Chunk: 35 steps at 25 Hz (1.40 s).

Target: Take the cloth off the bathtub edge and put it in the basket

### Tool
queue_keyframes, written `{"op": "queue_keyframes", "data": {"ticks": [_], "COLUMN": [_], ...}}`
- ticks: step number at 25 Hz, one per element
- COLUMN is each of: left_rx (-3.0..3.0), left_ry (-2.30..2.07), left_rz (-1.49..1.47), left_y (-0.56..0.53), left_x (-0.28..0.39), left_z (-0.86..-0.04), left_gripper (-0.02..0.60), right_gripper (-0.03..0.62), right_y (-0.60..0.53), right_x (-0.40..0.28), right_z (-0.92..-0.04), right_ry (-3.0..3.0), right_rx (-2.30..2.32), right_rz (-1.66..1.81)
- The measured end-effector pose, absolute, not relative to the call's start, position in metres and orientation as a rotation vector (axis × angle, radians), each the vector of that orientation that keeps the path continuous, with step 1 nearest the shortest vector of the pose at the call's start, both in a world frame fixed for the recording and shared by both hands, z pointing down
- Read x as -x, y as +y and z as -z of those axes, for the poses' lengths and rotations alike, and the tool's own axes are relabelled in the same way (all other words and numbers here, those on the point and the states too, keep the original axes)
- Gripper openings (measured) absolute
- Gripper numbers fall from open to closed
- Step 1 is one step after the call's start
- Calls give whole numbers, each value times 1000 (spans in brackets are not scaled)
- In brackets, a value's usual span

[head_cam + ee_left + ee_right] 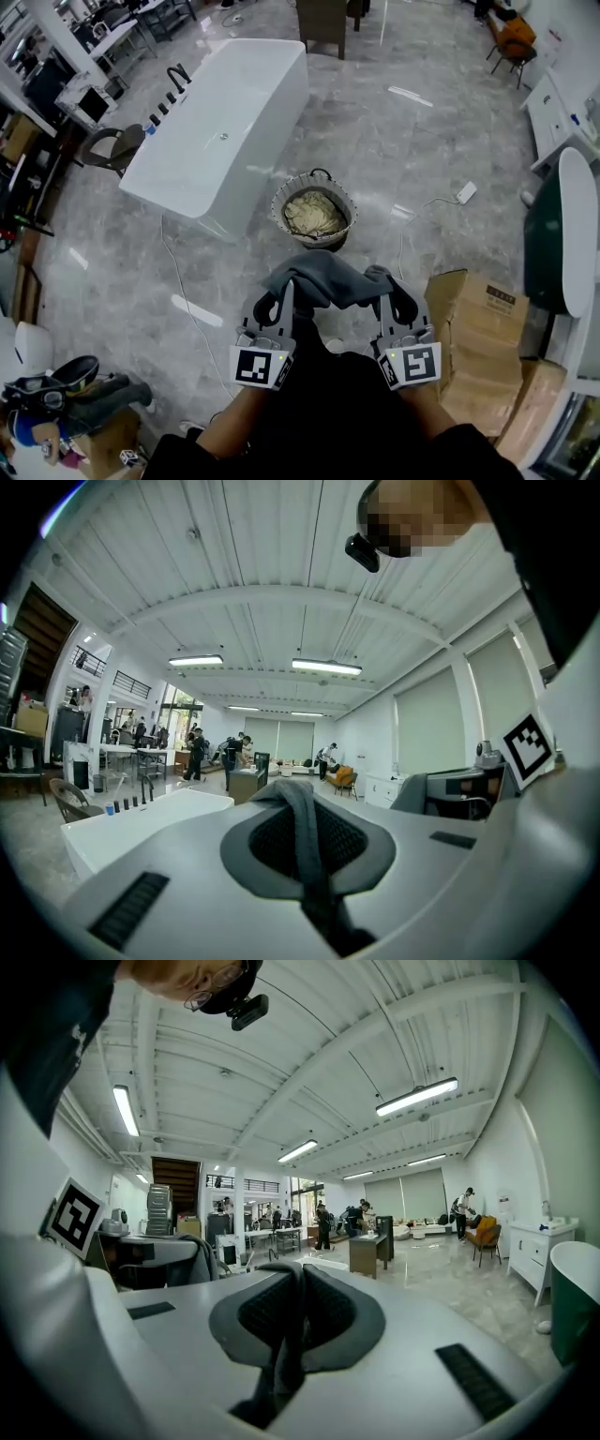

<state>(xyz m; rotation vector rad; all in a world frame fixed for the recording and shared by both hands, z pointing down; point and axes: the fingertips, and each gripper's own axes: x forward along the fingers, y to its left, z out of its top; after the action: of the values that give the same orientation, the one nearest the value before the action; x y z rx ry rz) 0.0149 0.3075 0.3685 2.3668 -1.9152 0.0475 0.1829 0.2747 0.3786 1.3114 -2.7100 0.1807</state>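
A grey cloth [328, 281] hangs stretched between my two grippers, held up in front of me above the floor. My left gripper [281, 298] is shut on the cloth's left end; a grey fold [302, 841] runs down between its pads. My right gripper [386, 289] is shut on the right end, with a strip of cloth [284, 1335] pinched in its jaws. The round basket [314, 212] stands on the floor just beyond the cloth, with beige fabric inside. The white bathtub [225, 131] lies further away to the left.
Cardboard boxes [483, 337] stand at my right. A dark green tub [553, 234] lies at the far right. A white cable with a power adapter [466, 192] runs across the marble floor. A chair [112, 150] stands by the bathtub's left end, and clutter sits at the lower left.
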Motion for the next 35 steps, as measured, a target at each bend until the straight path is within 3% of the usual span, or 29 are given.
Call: {"op": "queue_keyframes", "data": {"ticks": [17,35], "left_rx": [-2455,-2519], "left_ry": [-1732,-1678], "left_rz": [181,235], "left_y": [182,104], "left_x": [57,133], "left_z": [-340,-328], "left_gripper": [21,21], "right_gripper": [34,34], "right_y": [167,79], "right_x": [-97,-34], "right_z": [-344,-315], "right_ry": [-2644,-2616], "right_rx": [-1455,-1601], "right_rz": [-93,-5]}}
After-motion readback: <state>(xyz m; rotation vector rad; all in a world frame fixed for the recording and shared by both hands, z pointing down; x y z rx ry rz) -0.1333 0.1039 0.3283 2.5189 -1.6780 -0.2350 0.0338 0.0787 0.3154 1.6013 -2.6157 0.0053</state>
